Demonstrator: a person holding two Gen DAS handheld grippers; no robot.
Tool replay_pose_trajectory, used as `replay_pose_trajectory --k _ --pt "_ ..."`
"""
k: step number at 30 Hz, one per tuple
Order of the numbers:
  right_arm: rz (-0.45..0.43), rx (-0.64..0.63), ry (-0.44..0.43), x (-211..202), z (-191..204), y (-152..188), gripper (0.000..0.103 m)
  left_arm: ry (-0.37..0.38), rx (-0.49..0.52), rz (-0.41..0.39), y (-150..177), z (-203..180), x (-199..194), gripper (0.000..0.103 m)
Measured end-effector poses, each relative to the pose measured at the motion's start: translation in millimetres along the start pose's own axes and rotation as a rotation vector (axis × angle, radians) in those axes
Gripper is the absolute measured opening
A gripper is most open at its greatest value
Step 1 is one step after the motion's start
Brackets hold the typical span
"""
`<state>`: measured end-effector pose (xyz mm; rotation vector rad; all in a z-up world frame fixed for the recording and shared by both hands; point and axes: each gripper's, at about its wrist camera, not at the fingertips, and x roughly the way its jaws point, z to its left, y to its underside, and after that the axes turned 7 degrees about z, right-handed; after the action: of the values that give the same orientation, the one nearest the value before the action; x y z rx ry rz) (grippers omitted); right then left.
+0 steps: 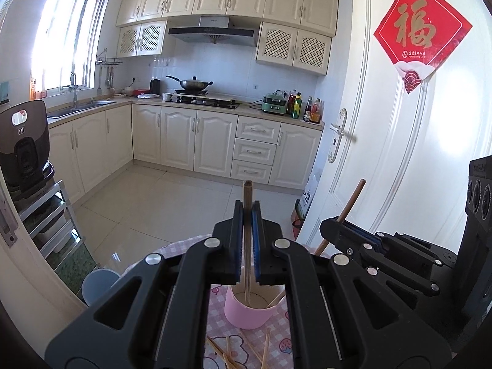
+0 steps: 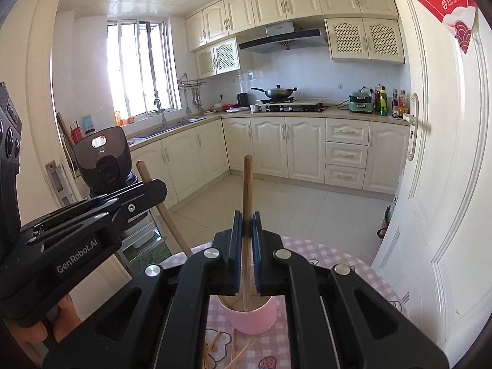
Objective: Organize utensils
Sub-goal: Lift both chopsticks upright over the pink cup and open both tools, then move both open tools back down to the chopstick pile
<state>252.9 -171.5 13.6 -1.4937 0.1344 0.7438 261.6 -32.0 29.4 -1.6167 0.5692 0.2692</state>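
My left gripper (image 1: 247, 212) is shut on a brown wooden chopstick (image 1: 247, 190) held upright, its lower end inside the pink cup (image 1: 247, 316) on the pink checked tablecloth (image 1: 276, 335). My right gripper (image 2: 246, 221) is shut on another wooden chopstick (image 2: 247, 181), also upright with its lower end in the same pink cup (image 2: 253, 318). Each gripper shows in the other's view: the right one (image 1: 338, 226) at the right, the left one (image 2: 156, 189) at the left. Several loose chopsticks (image 1: 227, 352) lie on the cloth in front of the cup; they also show in the right wrist view (image 2: 236, 353).
The round table's far edge (image 2: 338, 252) lies just beyond the cup. A white door (image 1: 399, 153) stands close on the right. A metal rack (image 1: 49, 215) with a rice cooker (image 1: 24, 147) stands at the left. A blue bin (image 1: 98, 283) sits on the floor.
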Motion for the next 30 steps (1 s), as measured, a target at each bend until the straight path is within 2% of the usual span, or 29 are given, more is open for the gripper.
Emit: replay_pose_trajectory --k 14,15,16,17,18,19,22,24,26,30 --pt "0.071 0.029 -0.013 14.3 -0.4 21.1 0.006 -0.009 -0.001 0.086 22.3 8.4 11.7 0.009" --pt "0.074 0.036 -0.013 13.9 -0.6 21.7 0.007 -0.011 0.0 0.09 24.4 9.6 11.1 0.012" --pt "0.075 0.043 -0.015 12.4 -1.1 22.3 0.008 -0.014 -0.003 0.092 26.6 11.0 10.1 0.022" --pt "0.076 0.046 -0.021 11.0 -1.3 22.7 0.008 -0.021 -0.009 0.088 28.3 12.7 8.4 0.042" --pt "0.078 0.048 -0.024 10.0 -1.9 23.9 0.009 -0.031 -0.019 0.074 29.4 14.7 5.2 0.055" --pt "0.079 0.05 -0.028 8.5 -1.7 24.4 0.01 -0.038 -0.025 0.053 30.6 16.2 0.7 0.063" --pt "0.073 0.057 -0.026 3.1 -1.0 26.4 0.022 -0.038 -0.02 0.058 32.1 17.8 -6.6 0.063" --pt "0.061 0.064 -0.026 -2.5 0.4 28.3 0.041 -0.043 -0.017 0.05 33.4 18.5 -13.3 0.064" --pt "0.048 0.063 -0.018 -7.5 1.3 30.3 0.042 -0.052 -0.013 0.045 35.2 19.1 -20.1 0.072" --pt "0.042 0.062 -0.024 -19.5 4.4 37.7 0.044 -0.062 -0.015 0.033 44.9 26.3 -36.8 0.077"
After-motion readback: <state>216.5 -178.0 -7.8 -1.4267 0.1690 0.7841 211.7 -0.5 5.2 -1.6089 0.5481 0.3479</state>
